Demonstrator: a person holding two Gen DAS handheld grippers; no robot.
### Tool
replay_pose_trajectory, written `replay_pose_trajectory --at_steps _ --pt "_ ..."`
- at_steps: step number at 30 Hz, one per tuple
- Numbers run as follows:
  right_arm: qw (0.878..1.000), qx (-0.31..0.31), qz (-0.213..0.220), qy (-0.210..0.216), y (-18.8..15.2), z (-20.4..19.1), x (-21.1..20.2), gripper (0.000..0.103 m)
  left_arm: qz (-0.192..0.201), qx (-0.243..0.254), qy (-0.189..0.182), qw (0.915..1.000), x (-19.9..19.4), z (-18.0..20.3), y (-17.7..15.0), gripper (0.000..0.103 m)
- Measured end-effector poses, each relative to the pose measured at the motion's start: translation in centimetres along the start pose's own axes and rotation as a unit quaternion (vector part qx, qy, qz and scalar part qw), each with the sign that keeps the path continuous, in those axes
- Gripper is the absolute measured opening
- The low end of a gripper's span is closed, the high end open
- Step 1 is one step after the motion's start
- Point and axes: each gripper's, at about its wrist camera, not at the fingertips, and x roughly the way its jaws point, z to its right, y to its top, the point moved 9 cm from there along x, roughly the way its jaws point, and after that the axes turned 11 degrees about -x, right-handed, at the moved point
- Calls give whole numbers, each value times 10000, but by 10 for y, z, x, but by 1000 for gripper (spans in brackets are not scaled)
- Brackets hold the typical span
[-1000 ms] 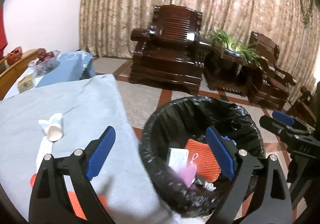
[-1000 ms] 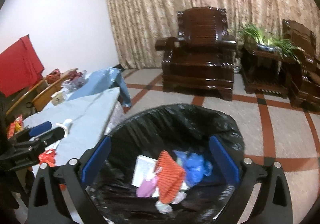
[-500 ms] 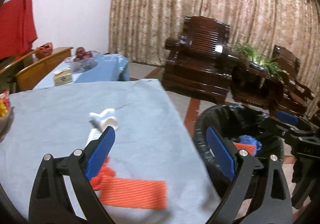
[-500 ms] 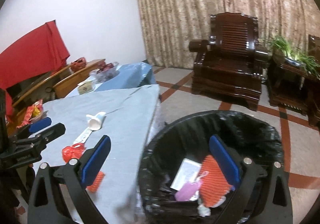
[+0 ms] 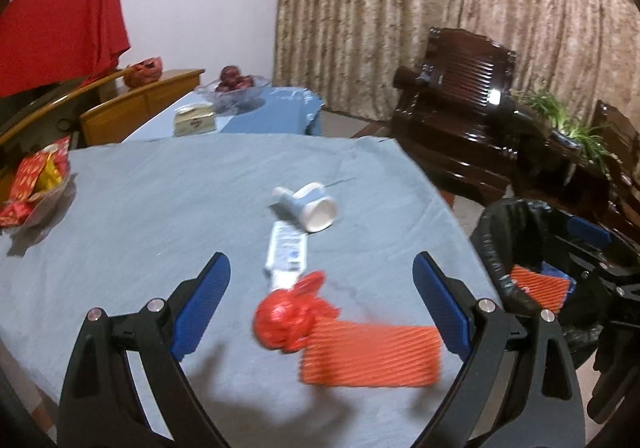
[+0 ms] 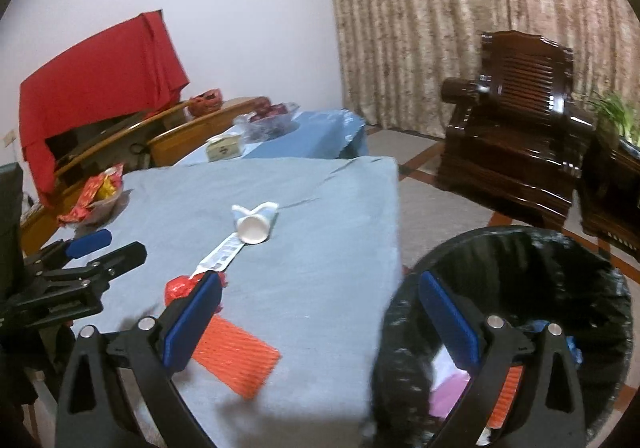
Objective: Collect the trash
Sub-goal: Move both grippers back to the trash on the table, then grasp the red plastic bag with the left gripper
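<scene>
Your left claw (image 5: 320, 304), released and empty, is nearer: the red crumpled wrapper (image 5: 286, 322) lies on the tabletop (image 5: 160, 208) between its fingers, the orange mesh sleeve (image 5: 370, 358) stretching right; your right claw (image 6: 320, 322) gapes empty.

1. The flattened white tube (image 5: 285, 250), lying ahead of and between the left gripper's spread jaws, carries blue print too blurred to read.
2. The small box (image 5: 195, 122), far beyond them, bears a dark, illegible mark.

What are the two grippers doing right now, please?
Left gripper: open, holding nothing, above the table's trash.
Right gripper: open, holding nothing.
</scene>
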Motion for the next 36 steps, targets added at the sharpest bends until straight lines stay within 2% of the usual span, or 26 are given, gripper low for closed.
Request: replay_pose_trajectory --at_steps 5,16,20,30,33,35,36 --pt "9998 -49 -132 157 -7 -21 23 97 -139 -102 180 9997 10 -23 -11 89" --pt "9987 -142 -413 279 -19 -35 55 96 -525 -222 372 9977 47 -49 -37 83" --pt "9980 -211 -518 286 -24 -38 64 93 -699 -290 368 9965 63 -56 -45 78" --pt "9970 -303 -647 293 -28 -41 72 93 -1049 -408 326 9931 93 -62 -62 77" --pt "9968 -327 -674 290 -29 -43 74 93 -1115 -464 205 9925 97 -62 -64 62" --pt "9966 -344 -689 293 -29 -46 75 93 -1135 -448 124 9925 97 -59 -64 47" --pt "9965 -355 -692 298 -29 -46 75 93 -1142 -412 84 9926 96 -57 -65 45"
